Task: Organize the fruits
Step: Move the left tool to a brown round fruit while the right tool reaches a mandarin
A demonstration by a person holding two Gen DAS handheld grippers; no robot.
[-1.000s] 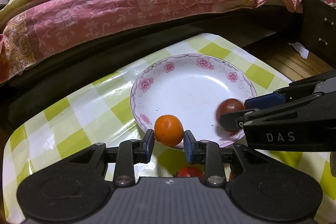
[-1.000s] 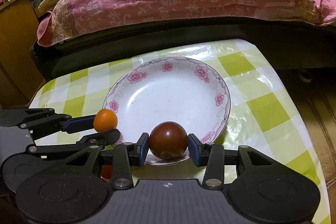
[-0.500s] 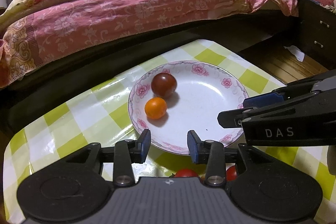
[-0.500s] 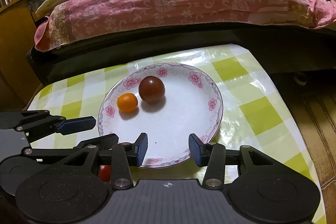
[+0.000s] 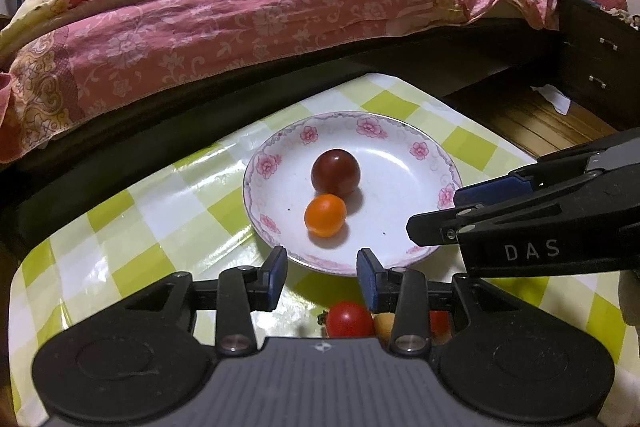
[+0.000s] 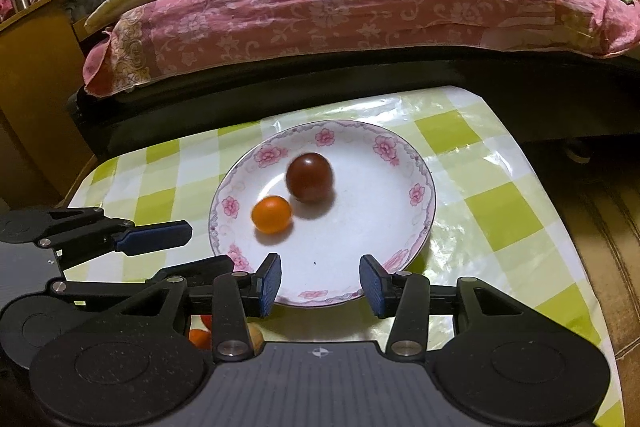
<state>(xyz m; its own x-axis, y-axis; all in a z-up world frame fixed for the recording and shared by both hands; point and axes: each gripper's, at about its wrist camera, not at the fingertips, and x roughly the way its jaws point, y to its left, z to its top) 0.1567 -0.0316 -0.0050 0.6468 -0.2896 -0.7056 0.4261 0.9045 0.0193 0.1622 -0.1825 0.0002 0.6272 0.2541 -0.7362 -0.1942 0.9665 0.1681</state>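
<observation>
A dark tomato (image 5: 335, 173) and an orange fruit (image 5: 325, 215) sit touching on the flowered plate (image 5: 436, 163); both the left gripper (image 5: 322, 274) and right gripper (image 6: 319, 280) hover wide open, empty. Next, likely, the red tomato (image 5: 349, 319) waiting on the checked surface (image 5: 120, 227).

The left claw (image 5: 322, 273) is spread wide, its two blue-padded fingers (image 5: 276, 273) well apart with nothing between them, pointing forward and slightly downward. The right claw (image 6: 320, 285) stands just as wide, its pads (image 6: 370, 285) parted and empty. The two claws sit side by side and near each other: from the left wrist view the right claw reaches in from the right edge, and from the right wrist view the left claw enters from the left.
</observation>
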